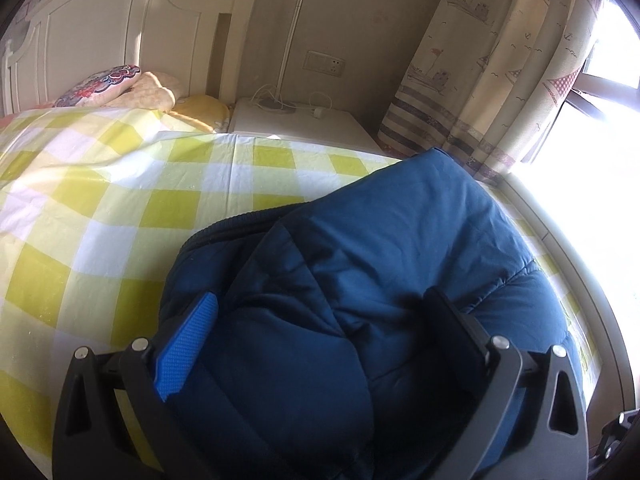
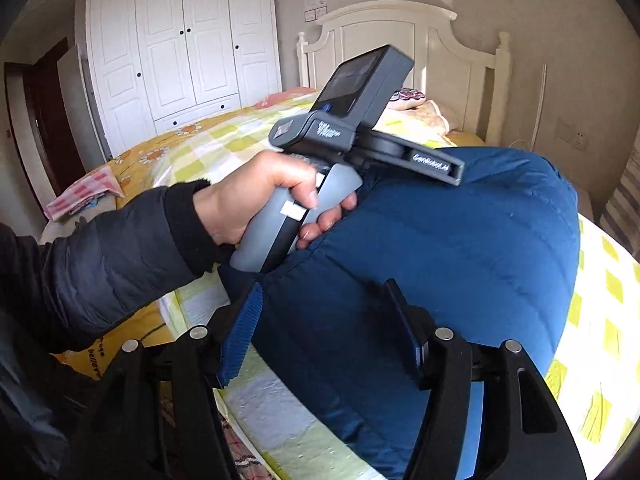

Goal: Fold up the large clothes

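Observation:
A dark blue padded jacket [image 1: 380,248] lies bundled on the yellow-and-white checked bedspread [image 1: 120,200]. My left gripper [image 1: 320,312] is open, its jaws wide apart, pressed down over the jacket with padding bulging between the fingers. The jacket also fills the right wrist view [image 2: 460,240]. My right gripper [image 2: 324,304] is open over the jacket's near edge, fabric between its blue-padded fingers [image 2: 240,332]. The left gripper's grey handle [image 2: 292,216] shows there, held in a hand and resting on the jacket's top left; its fingertips are hidden.
A white headboard [image 1: 100,36] and pillows [image 1: 120,84] lie at the bed's head. A white nightstand [image 1: 304,124] with a lamp stands beside it. A curtain [image 1: 500,60] and bright window are to the right. A white wardrobe [image 2: 180,40] stands beyond the bed.

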Available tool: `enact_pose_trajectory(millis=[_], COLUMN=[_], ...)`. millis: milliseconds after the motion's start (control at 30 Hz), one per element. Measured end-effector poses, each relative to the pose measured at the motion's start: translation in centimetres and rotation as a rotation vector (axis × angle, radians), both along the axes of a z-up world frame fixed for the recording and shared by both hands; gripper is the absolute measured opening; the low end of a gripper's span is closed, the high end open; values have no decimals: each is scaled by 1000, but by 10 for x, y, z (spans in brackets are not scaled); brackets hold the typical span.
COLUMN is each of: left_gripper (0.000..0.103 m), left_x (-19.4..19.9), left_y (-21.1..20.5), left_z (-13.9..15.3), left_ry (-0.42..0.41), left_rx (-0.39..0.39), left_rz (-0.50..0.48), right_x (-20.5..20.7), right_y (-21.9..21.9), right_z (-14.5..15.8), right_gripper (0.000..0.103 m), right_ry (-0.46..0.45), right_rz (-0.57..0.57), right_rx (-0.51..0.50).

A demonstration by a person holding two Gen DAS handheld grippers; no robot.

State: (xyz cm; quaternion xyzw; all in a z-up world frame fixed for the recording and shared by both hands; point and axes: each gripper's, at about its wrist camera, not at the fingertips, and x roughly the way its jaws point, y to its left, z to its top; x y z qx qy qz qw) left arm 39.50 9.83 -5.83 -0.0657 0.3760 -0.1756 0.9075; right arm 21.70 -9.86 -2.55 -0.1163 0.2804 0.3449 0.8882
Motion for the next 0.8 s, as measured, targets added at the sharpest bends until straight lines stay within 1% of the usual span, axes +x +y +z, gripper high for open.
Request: enact_pose_trajectory(millis=[67,133,200,233,267,300,367,400,433,467,567,600,633,667,700,733,767,800], left_gripper=[101,101,101,101,101,101,101,101,101,101,101,101,101,101,101,101,101,101], left_x=[0,0,0,0,0,0,0,0,1,2,3,4,4,4,5,4,4,4], left_y=[1,1,1,1,1,1,2,3,4,5,8,8,8,8,9,9,10,10], left_z=[0,0,0,0,0,0,-1,-1,-2,-4,-8,-8,-8,-9,-9,-10,-10,-10], left_ry=[-1,-2,-2,-2,-1,-1,-3,-3,2,13,22,21,23,26,27,27,26,25], left_rx=[-4,-4,-7,-8,-8,-8,-5,8,15,13,-12,-15,-18,-22,-27,-30,-33,-35], left_rz=[0,2,4,4,5,6,14,33,48,50,39,39,38,36,35,36,37,39], right_x=[33,78,138,169,200,228,272,282,283,281,269,271,275,279,284,288,294,300], right_y=[-18,-31,-35,-35,-32,-25,-8,-3,-5,-4,8,7,3,-3,-11,-15,-14,-9], right_z=[26,44,49,46,37,23,-31,-59,-67,-67,-59,-52,-44,-34,-26,-25,-34,-52], right_gripper=[60,60,60,60,60,60,60,63,64,64,65,65,65,65,65,66,66,66], right_ry=[-68,-108,-73,-31,32,116,292,356,352,345,287,284,285,281,267,260,290,342], right_rz=[-87,-154,-229,-251,-249,-236,-228,-222,-242,-253,-265,-278,-300,-334,-390,-448,-476,-459], right_rx=[2,39,36,32,21,-12,-152,-170,-134,-138,-256,-257,-221,-160,-114,-104,-123,-166])
